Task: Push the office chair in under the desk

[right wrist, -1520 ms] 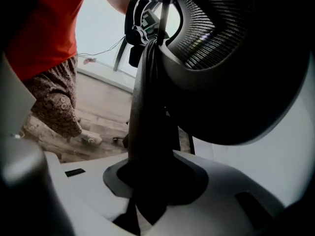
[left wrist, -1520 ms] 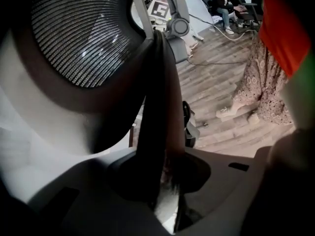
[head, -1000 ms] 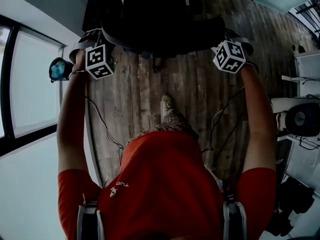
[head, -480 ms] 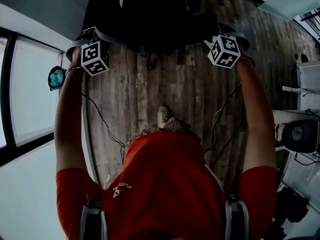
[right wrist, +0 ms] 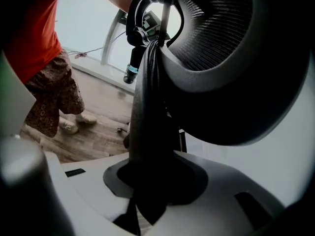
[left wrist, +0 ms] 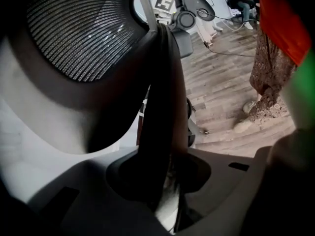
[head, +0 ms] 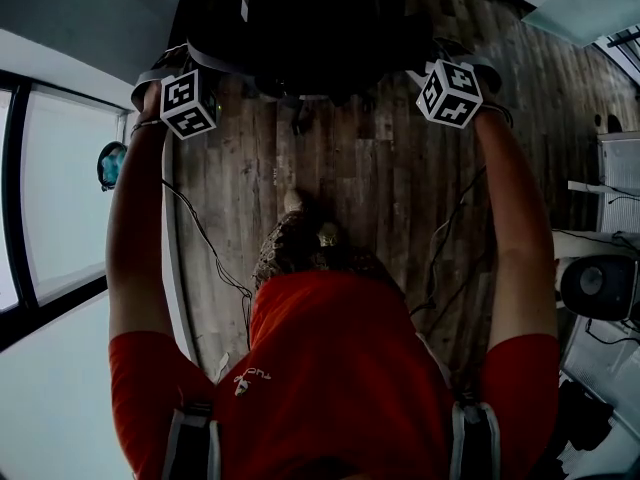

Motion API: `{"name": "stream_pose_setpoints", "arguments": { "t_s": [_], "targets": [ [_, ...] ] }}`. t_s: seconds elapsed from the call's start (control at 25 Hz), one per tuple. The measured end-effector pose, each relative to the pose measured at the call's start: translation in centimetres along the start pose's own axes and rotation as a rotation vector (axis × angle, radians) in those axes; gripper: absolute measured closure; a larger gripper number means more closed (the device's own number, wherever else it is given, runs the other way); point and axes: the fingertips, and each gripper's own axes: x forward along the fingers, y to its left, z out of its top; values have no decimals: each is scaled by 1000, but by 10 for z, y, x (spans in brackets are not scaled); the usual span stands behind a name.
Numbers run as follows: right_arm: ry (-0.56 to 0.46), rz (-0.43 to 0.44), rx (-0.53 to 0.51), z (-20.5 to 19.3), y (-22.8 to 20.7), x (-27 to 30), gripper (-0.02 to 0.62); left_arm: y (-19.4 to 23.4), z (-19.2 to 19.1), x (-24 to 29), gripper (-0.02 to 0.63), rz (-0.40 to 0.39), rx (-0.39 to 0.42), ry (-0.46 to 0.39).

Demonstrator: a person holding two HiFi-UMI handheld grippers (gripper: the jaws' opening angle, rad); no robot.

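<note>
The black office chair (head: 310, 28) fills the top of the head view, its back turned to me. My left gripper (head: 195, 78) holds the left edge of the backrest and my right gripper (head: 440, 68) holds the right edge. In the left gripper view the dark backrest frame (left wrist: 162, 107) runs down between the jaws of the left gripper (left wrist: 162, 181), beside the mesh (left wrist: 78, 33). The right gripper view has the same frame edge (right wrist: 147, 107) clamped in the right gripper (right wrist: 150, 181). The chair's seat and base are hidden.
Wood plank floor (head: 350, 188) lies under me, with cables (head: 210, 258) trailing along it. A tall window (head: 50, 188) runs down the left. White equipment (head: 600, 288) stands at the right edge. My own leg and shoe (head: 300, 238) are below the chair.
The chair and both grippers have moved forward, up the frame. My foot has stepped forward and left after them.
</note>
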Motion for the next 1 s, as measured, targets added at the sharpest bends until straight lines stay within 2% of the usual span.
{"name": "stream_pose_setpoints", "arguments": {
  "t_s": [1.0],
  "targets": [
    [48, 5, 52, -35, -160, 108, 480, 158, -27, 137, 499, 19, 37, -51]
  ]
}}
